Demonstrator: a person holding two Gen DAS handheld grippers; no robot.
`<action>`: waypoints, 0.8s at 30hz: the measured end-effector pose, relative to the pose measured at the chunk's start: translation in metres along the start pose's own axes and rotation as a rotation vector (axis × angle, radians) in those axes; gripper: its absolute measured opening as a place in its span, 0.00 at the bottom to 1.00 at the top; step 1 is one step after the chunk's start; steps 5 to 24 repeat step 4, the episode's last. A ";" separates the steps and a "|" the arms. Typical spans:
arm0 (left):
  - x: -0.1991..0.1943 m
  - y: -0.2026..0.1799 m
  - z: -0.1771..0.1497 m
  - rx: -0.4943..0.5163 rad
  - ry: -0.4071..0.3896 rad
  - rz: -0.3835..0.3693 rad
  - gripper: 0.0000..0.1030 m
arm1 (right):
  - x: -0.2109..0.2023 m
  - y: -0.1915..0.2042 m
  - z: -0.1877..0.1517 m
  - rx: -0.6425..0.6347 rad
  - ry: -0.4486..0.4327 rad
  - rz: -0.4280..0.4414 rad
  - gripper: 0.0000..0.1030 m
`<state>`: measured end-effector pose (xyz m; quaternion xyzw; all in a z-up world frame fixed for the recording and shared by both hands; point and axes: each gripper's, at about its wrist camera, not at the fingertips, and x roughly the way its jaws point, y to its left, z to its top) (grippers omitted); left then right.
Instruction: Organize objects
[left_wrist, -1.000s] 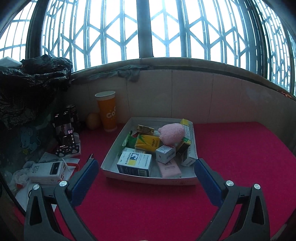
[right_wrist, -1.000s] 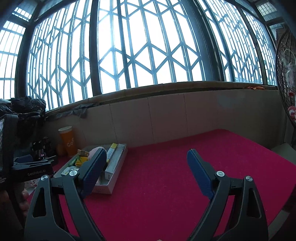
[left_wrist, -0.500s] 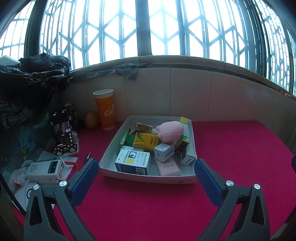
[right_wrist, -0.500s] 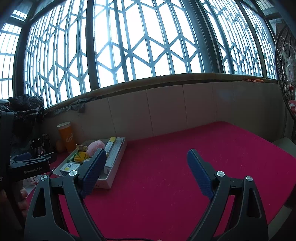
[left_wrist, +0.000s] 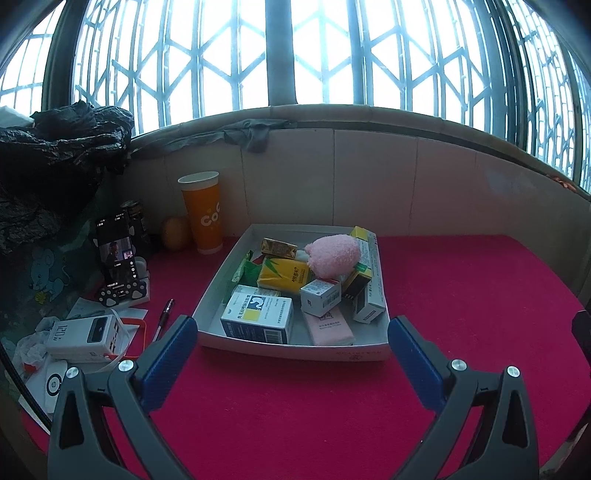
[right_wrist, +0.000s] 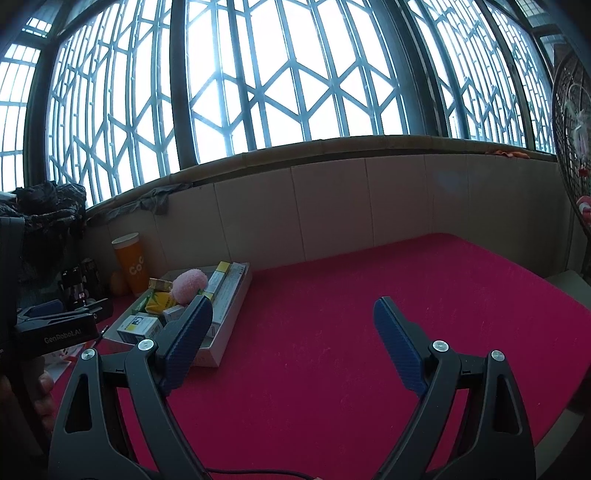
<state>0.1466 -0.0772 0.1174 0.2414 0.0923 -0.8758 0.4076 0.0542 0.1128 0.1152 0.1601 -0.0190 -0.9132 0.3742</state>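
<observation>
Just past the left claw (left_wrist: 288, 332), a full tray (left_wrist: 291, 349) sits on the red counter (left_wrist: 461, 295).
Both claws are wide open and hold nothing. From the right claw (right_wrist: 291, 314), the tray lies ahead and left, with a pink fluffy toy (left_wrist: 334, 256) among boxes.

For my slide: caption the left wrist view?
Open left tool faces a gray tray of boxes on red cloth.

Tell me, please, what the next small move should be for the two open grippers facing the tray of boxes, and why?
Probably ease the left gripper forward and down toward the blue-and-white box at the tray's near edge. Both grippers hold nothing, the left one faces the tray squarely, and that box stands nearest and unobstructed. The right gripper mostly faces bare red cloth.
</observation>
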 end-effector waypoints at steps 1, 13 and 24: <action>-0.001 0.000 0.000 -0.001 -0.004 0.001 1.00 | 0.000 0.000 0.000 0.000 0.002 0.000 0.87; -0.001 0.000 0.000 -0.002 -0.007 -0.003 1.00 | 0.002 0.000 -0.002 0.005 0.010 0.000 0.87; -0.001 0.000 0.000 -0.002 -0.007 -0.003 1.00 | 0.002 0.000 -0.002 0.005 0.010 0.000 0.87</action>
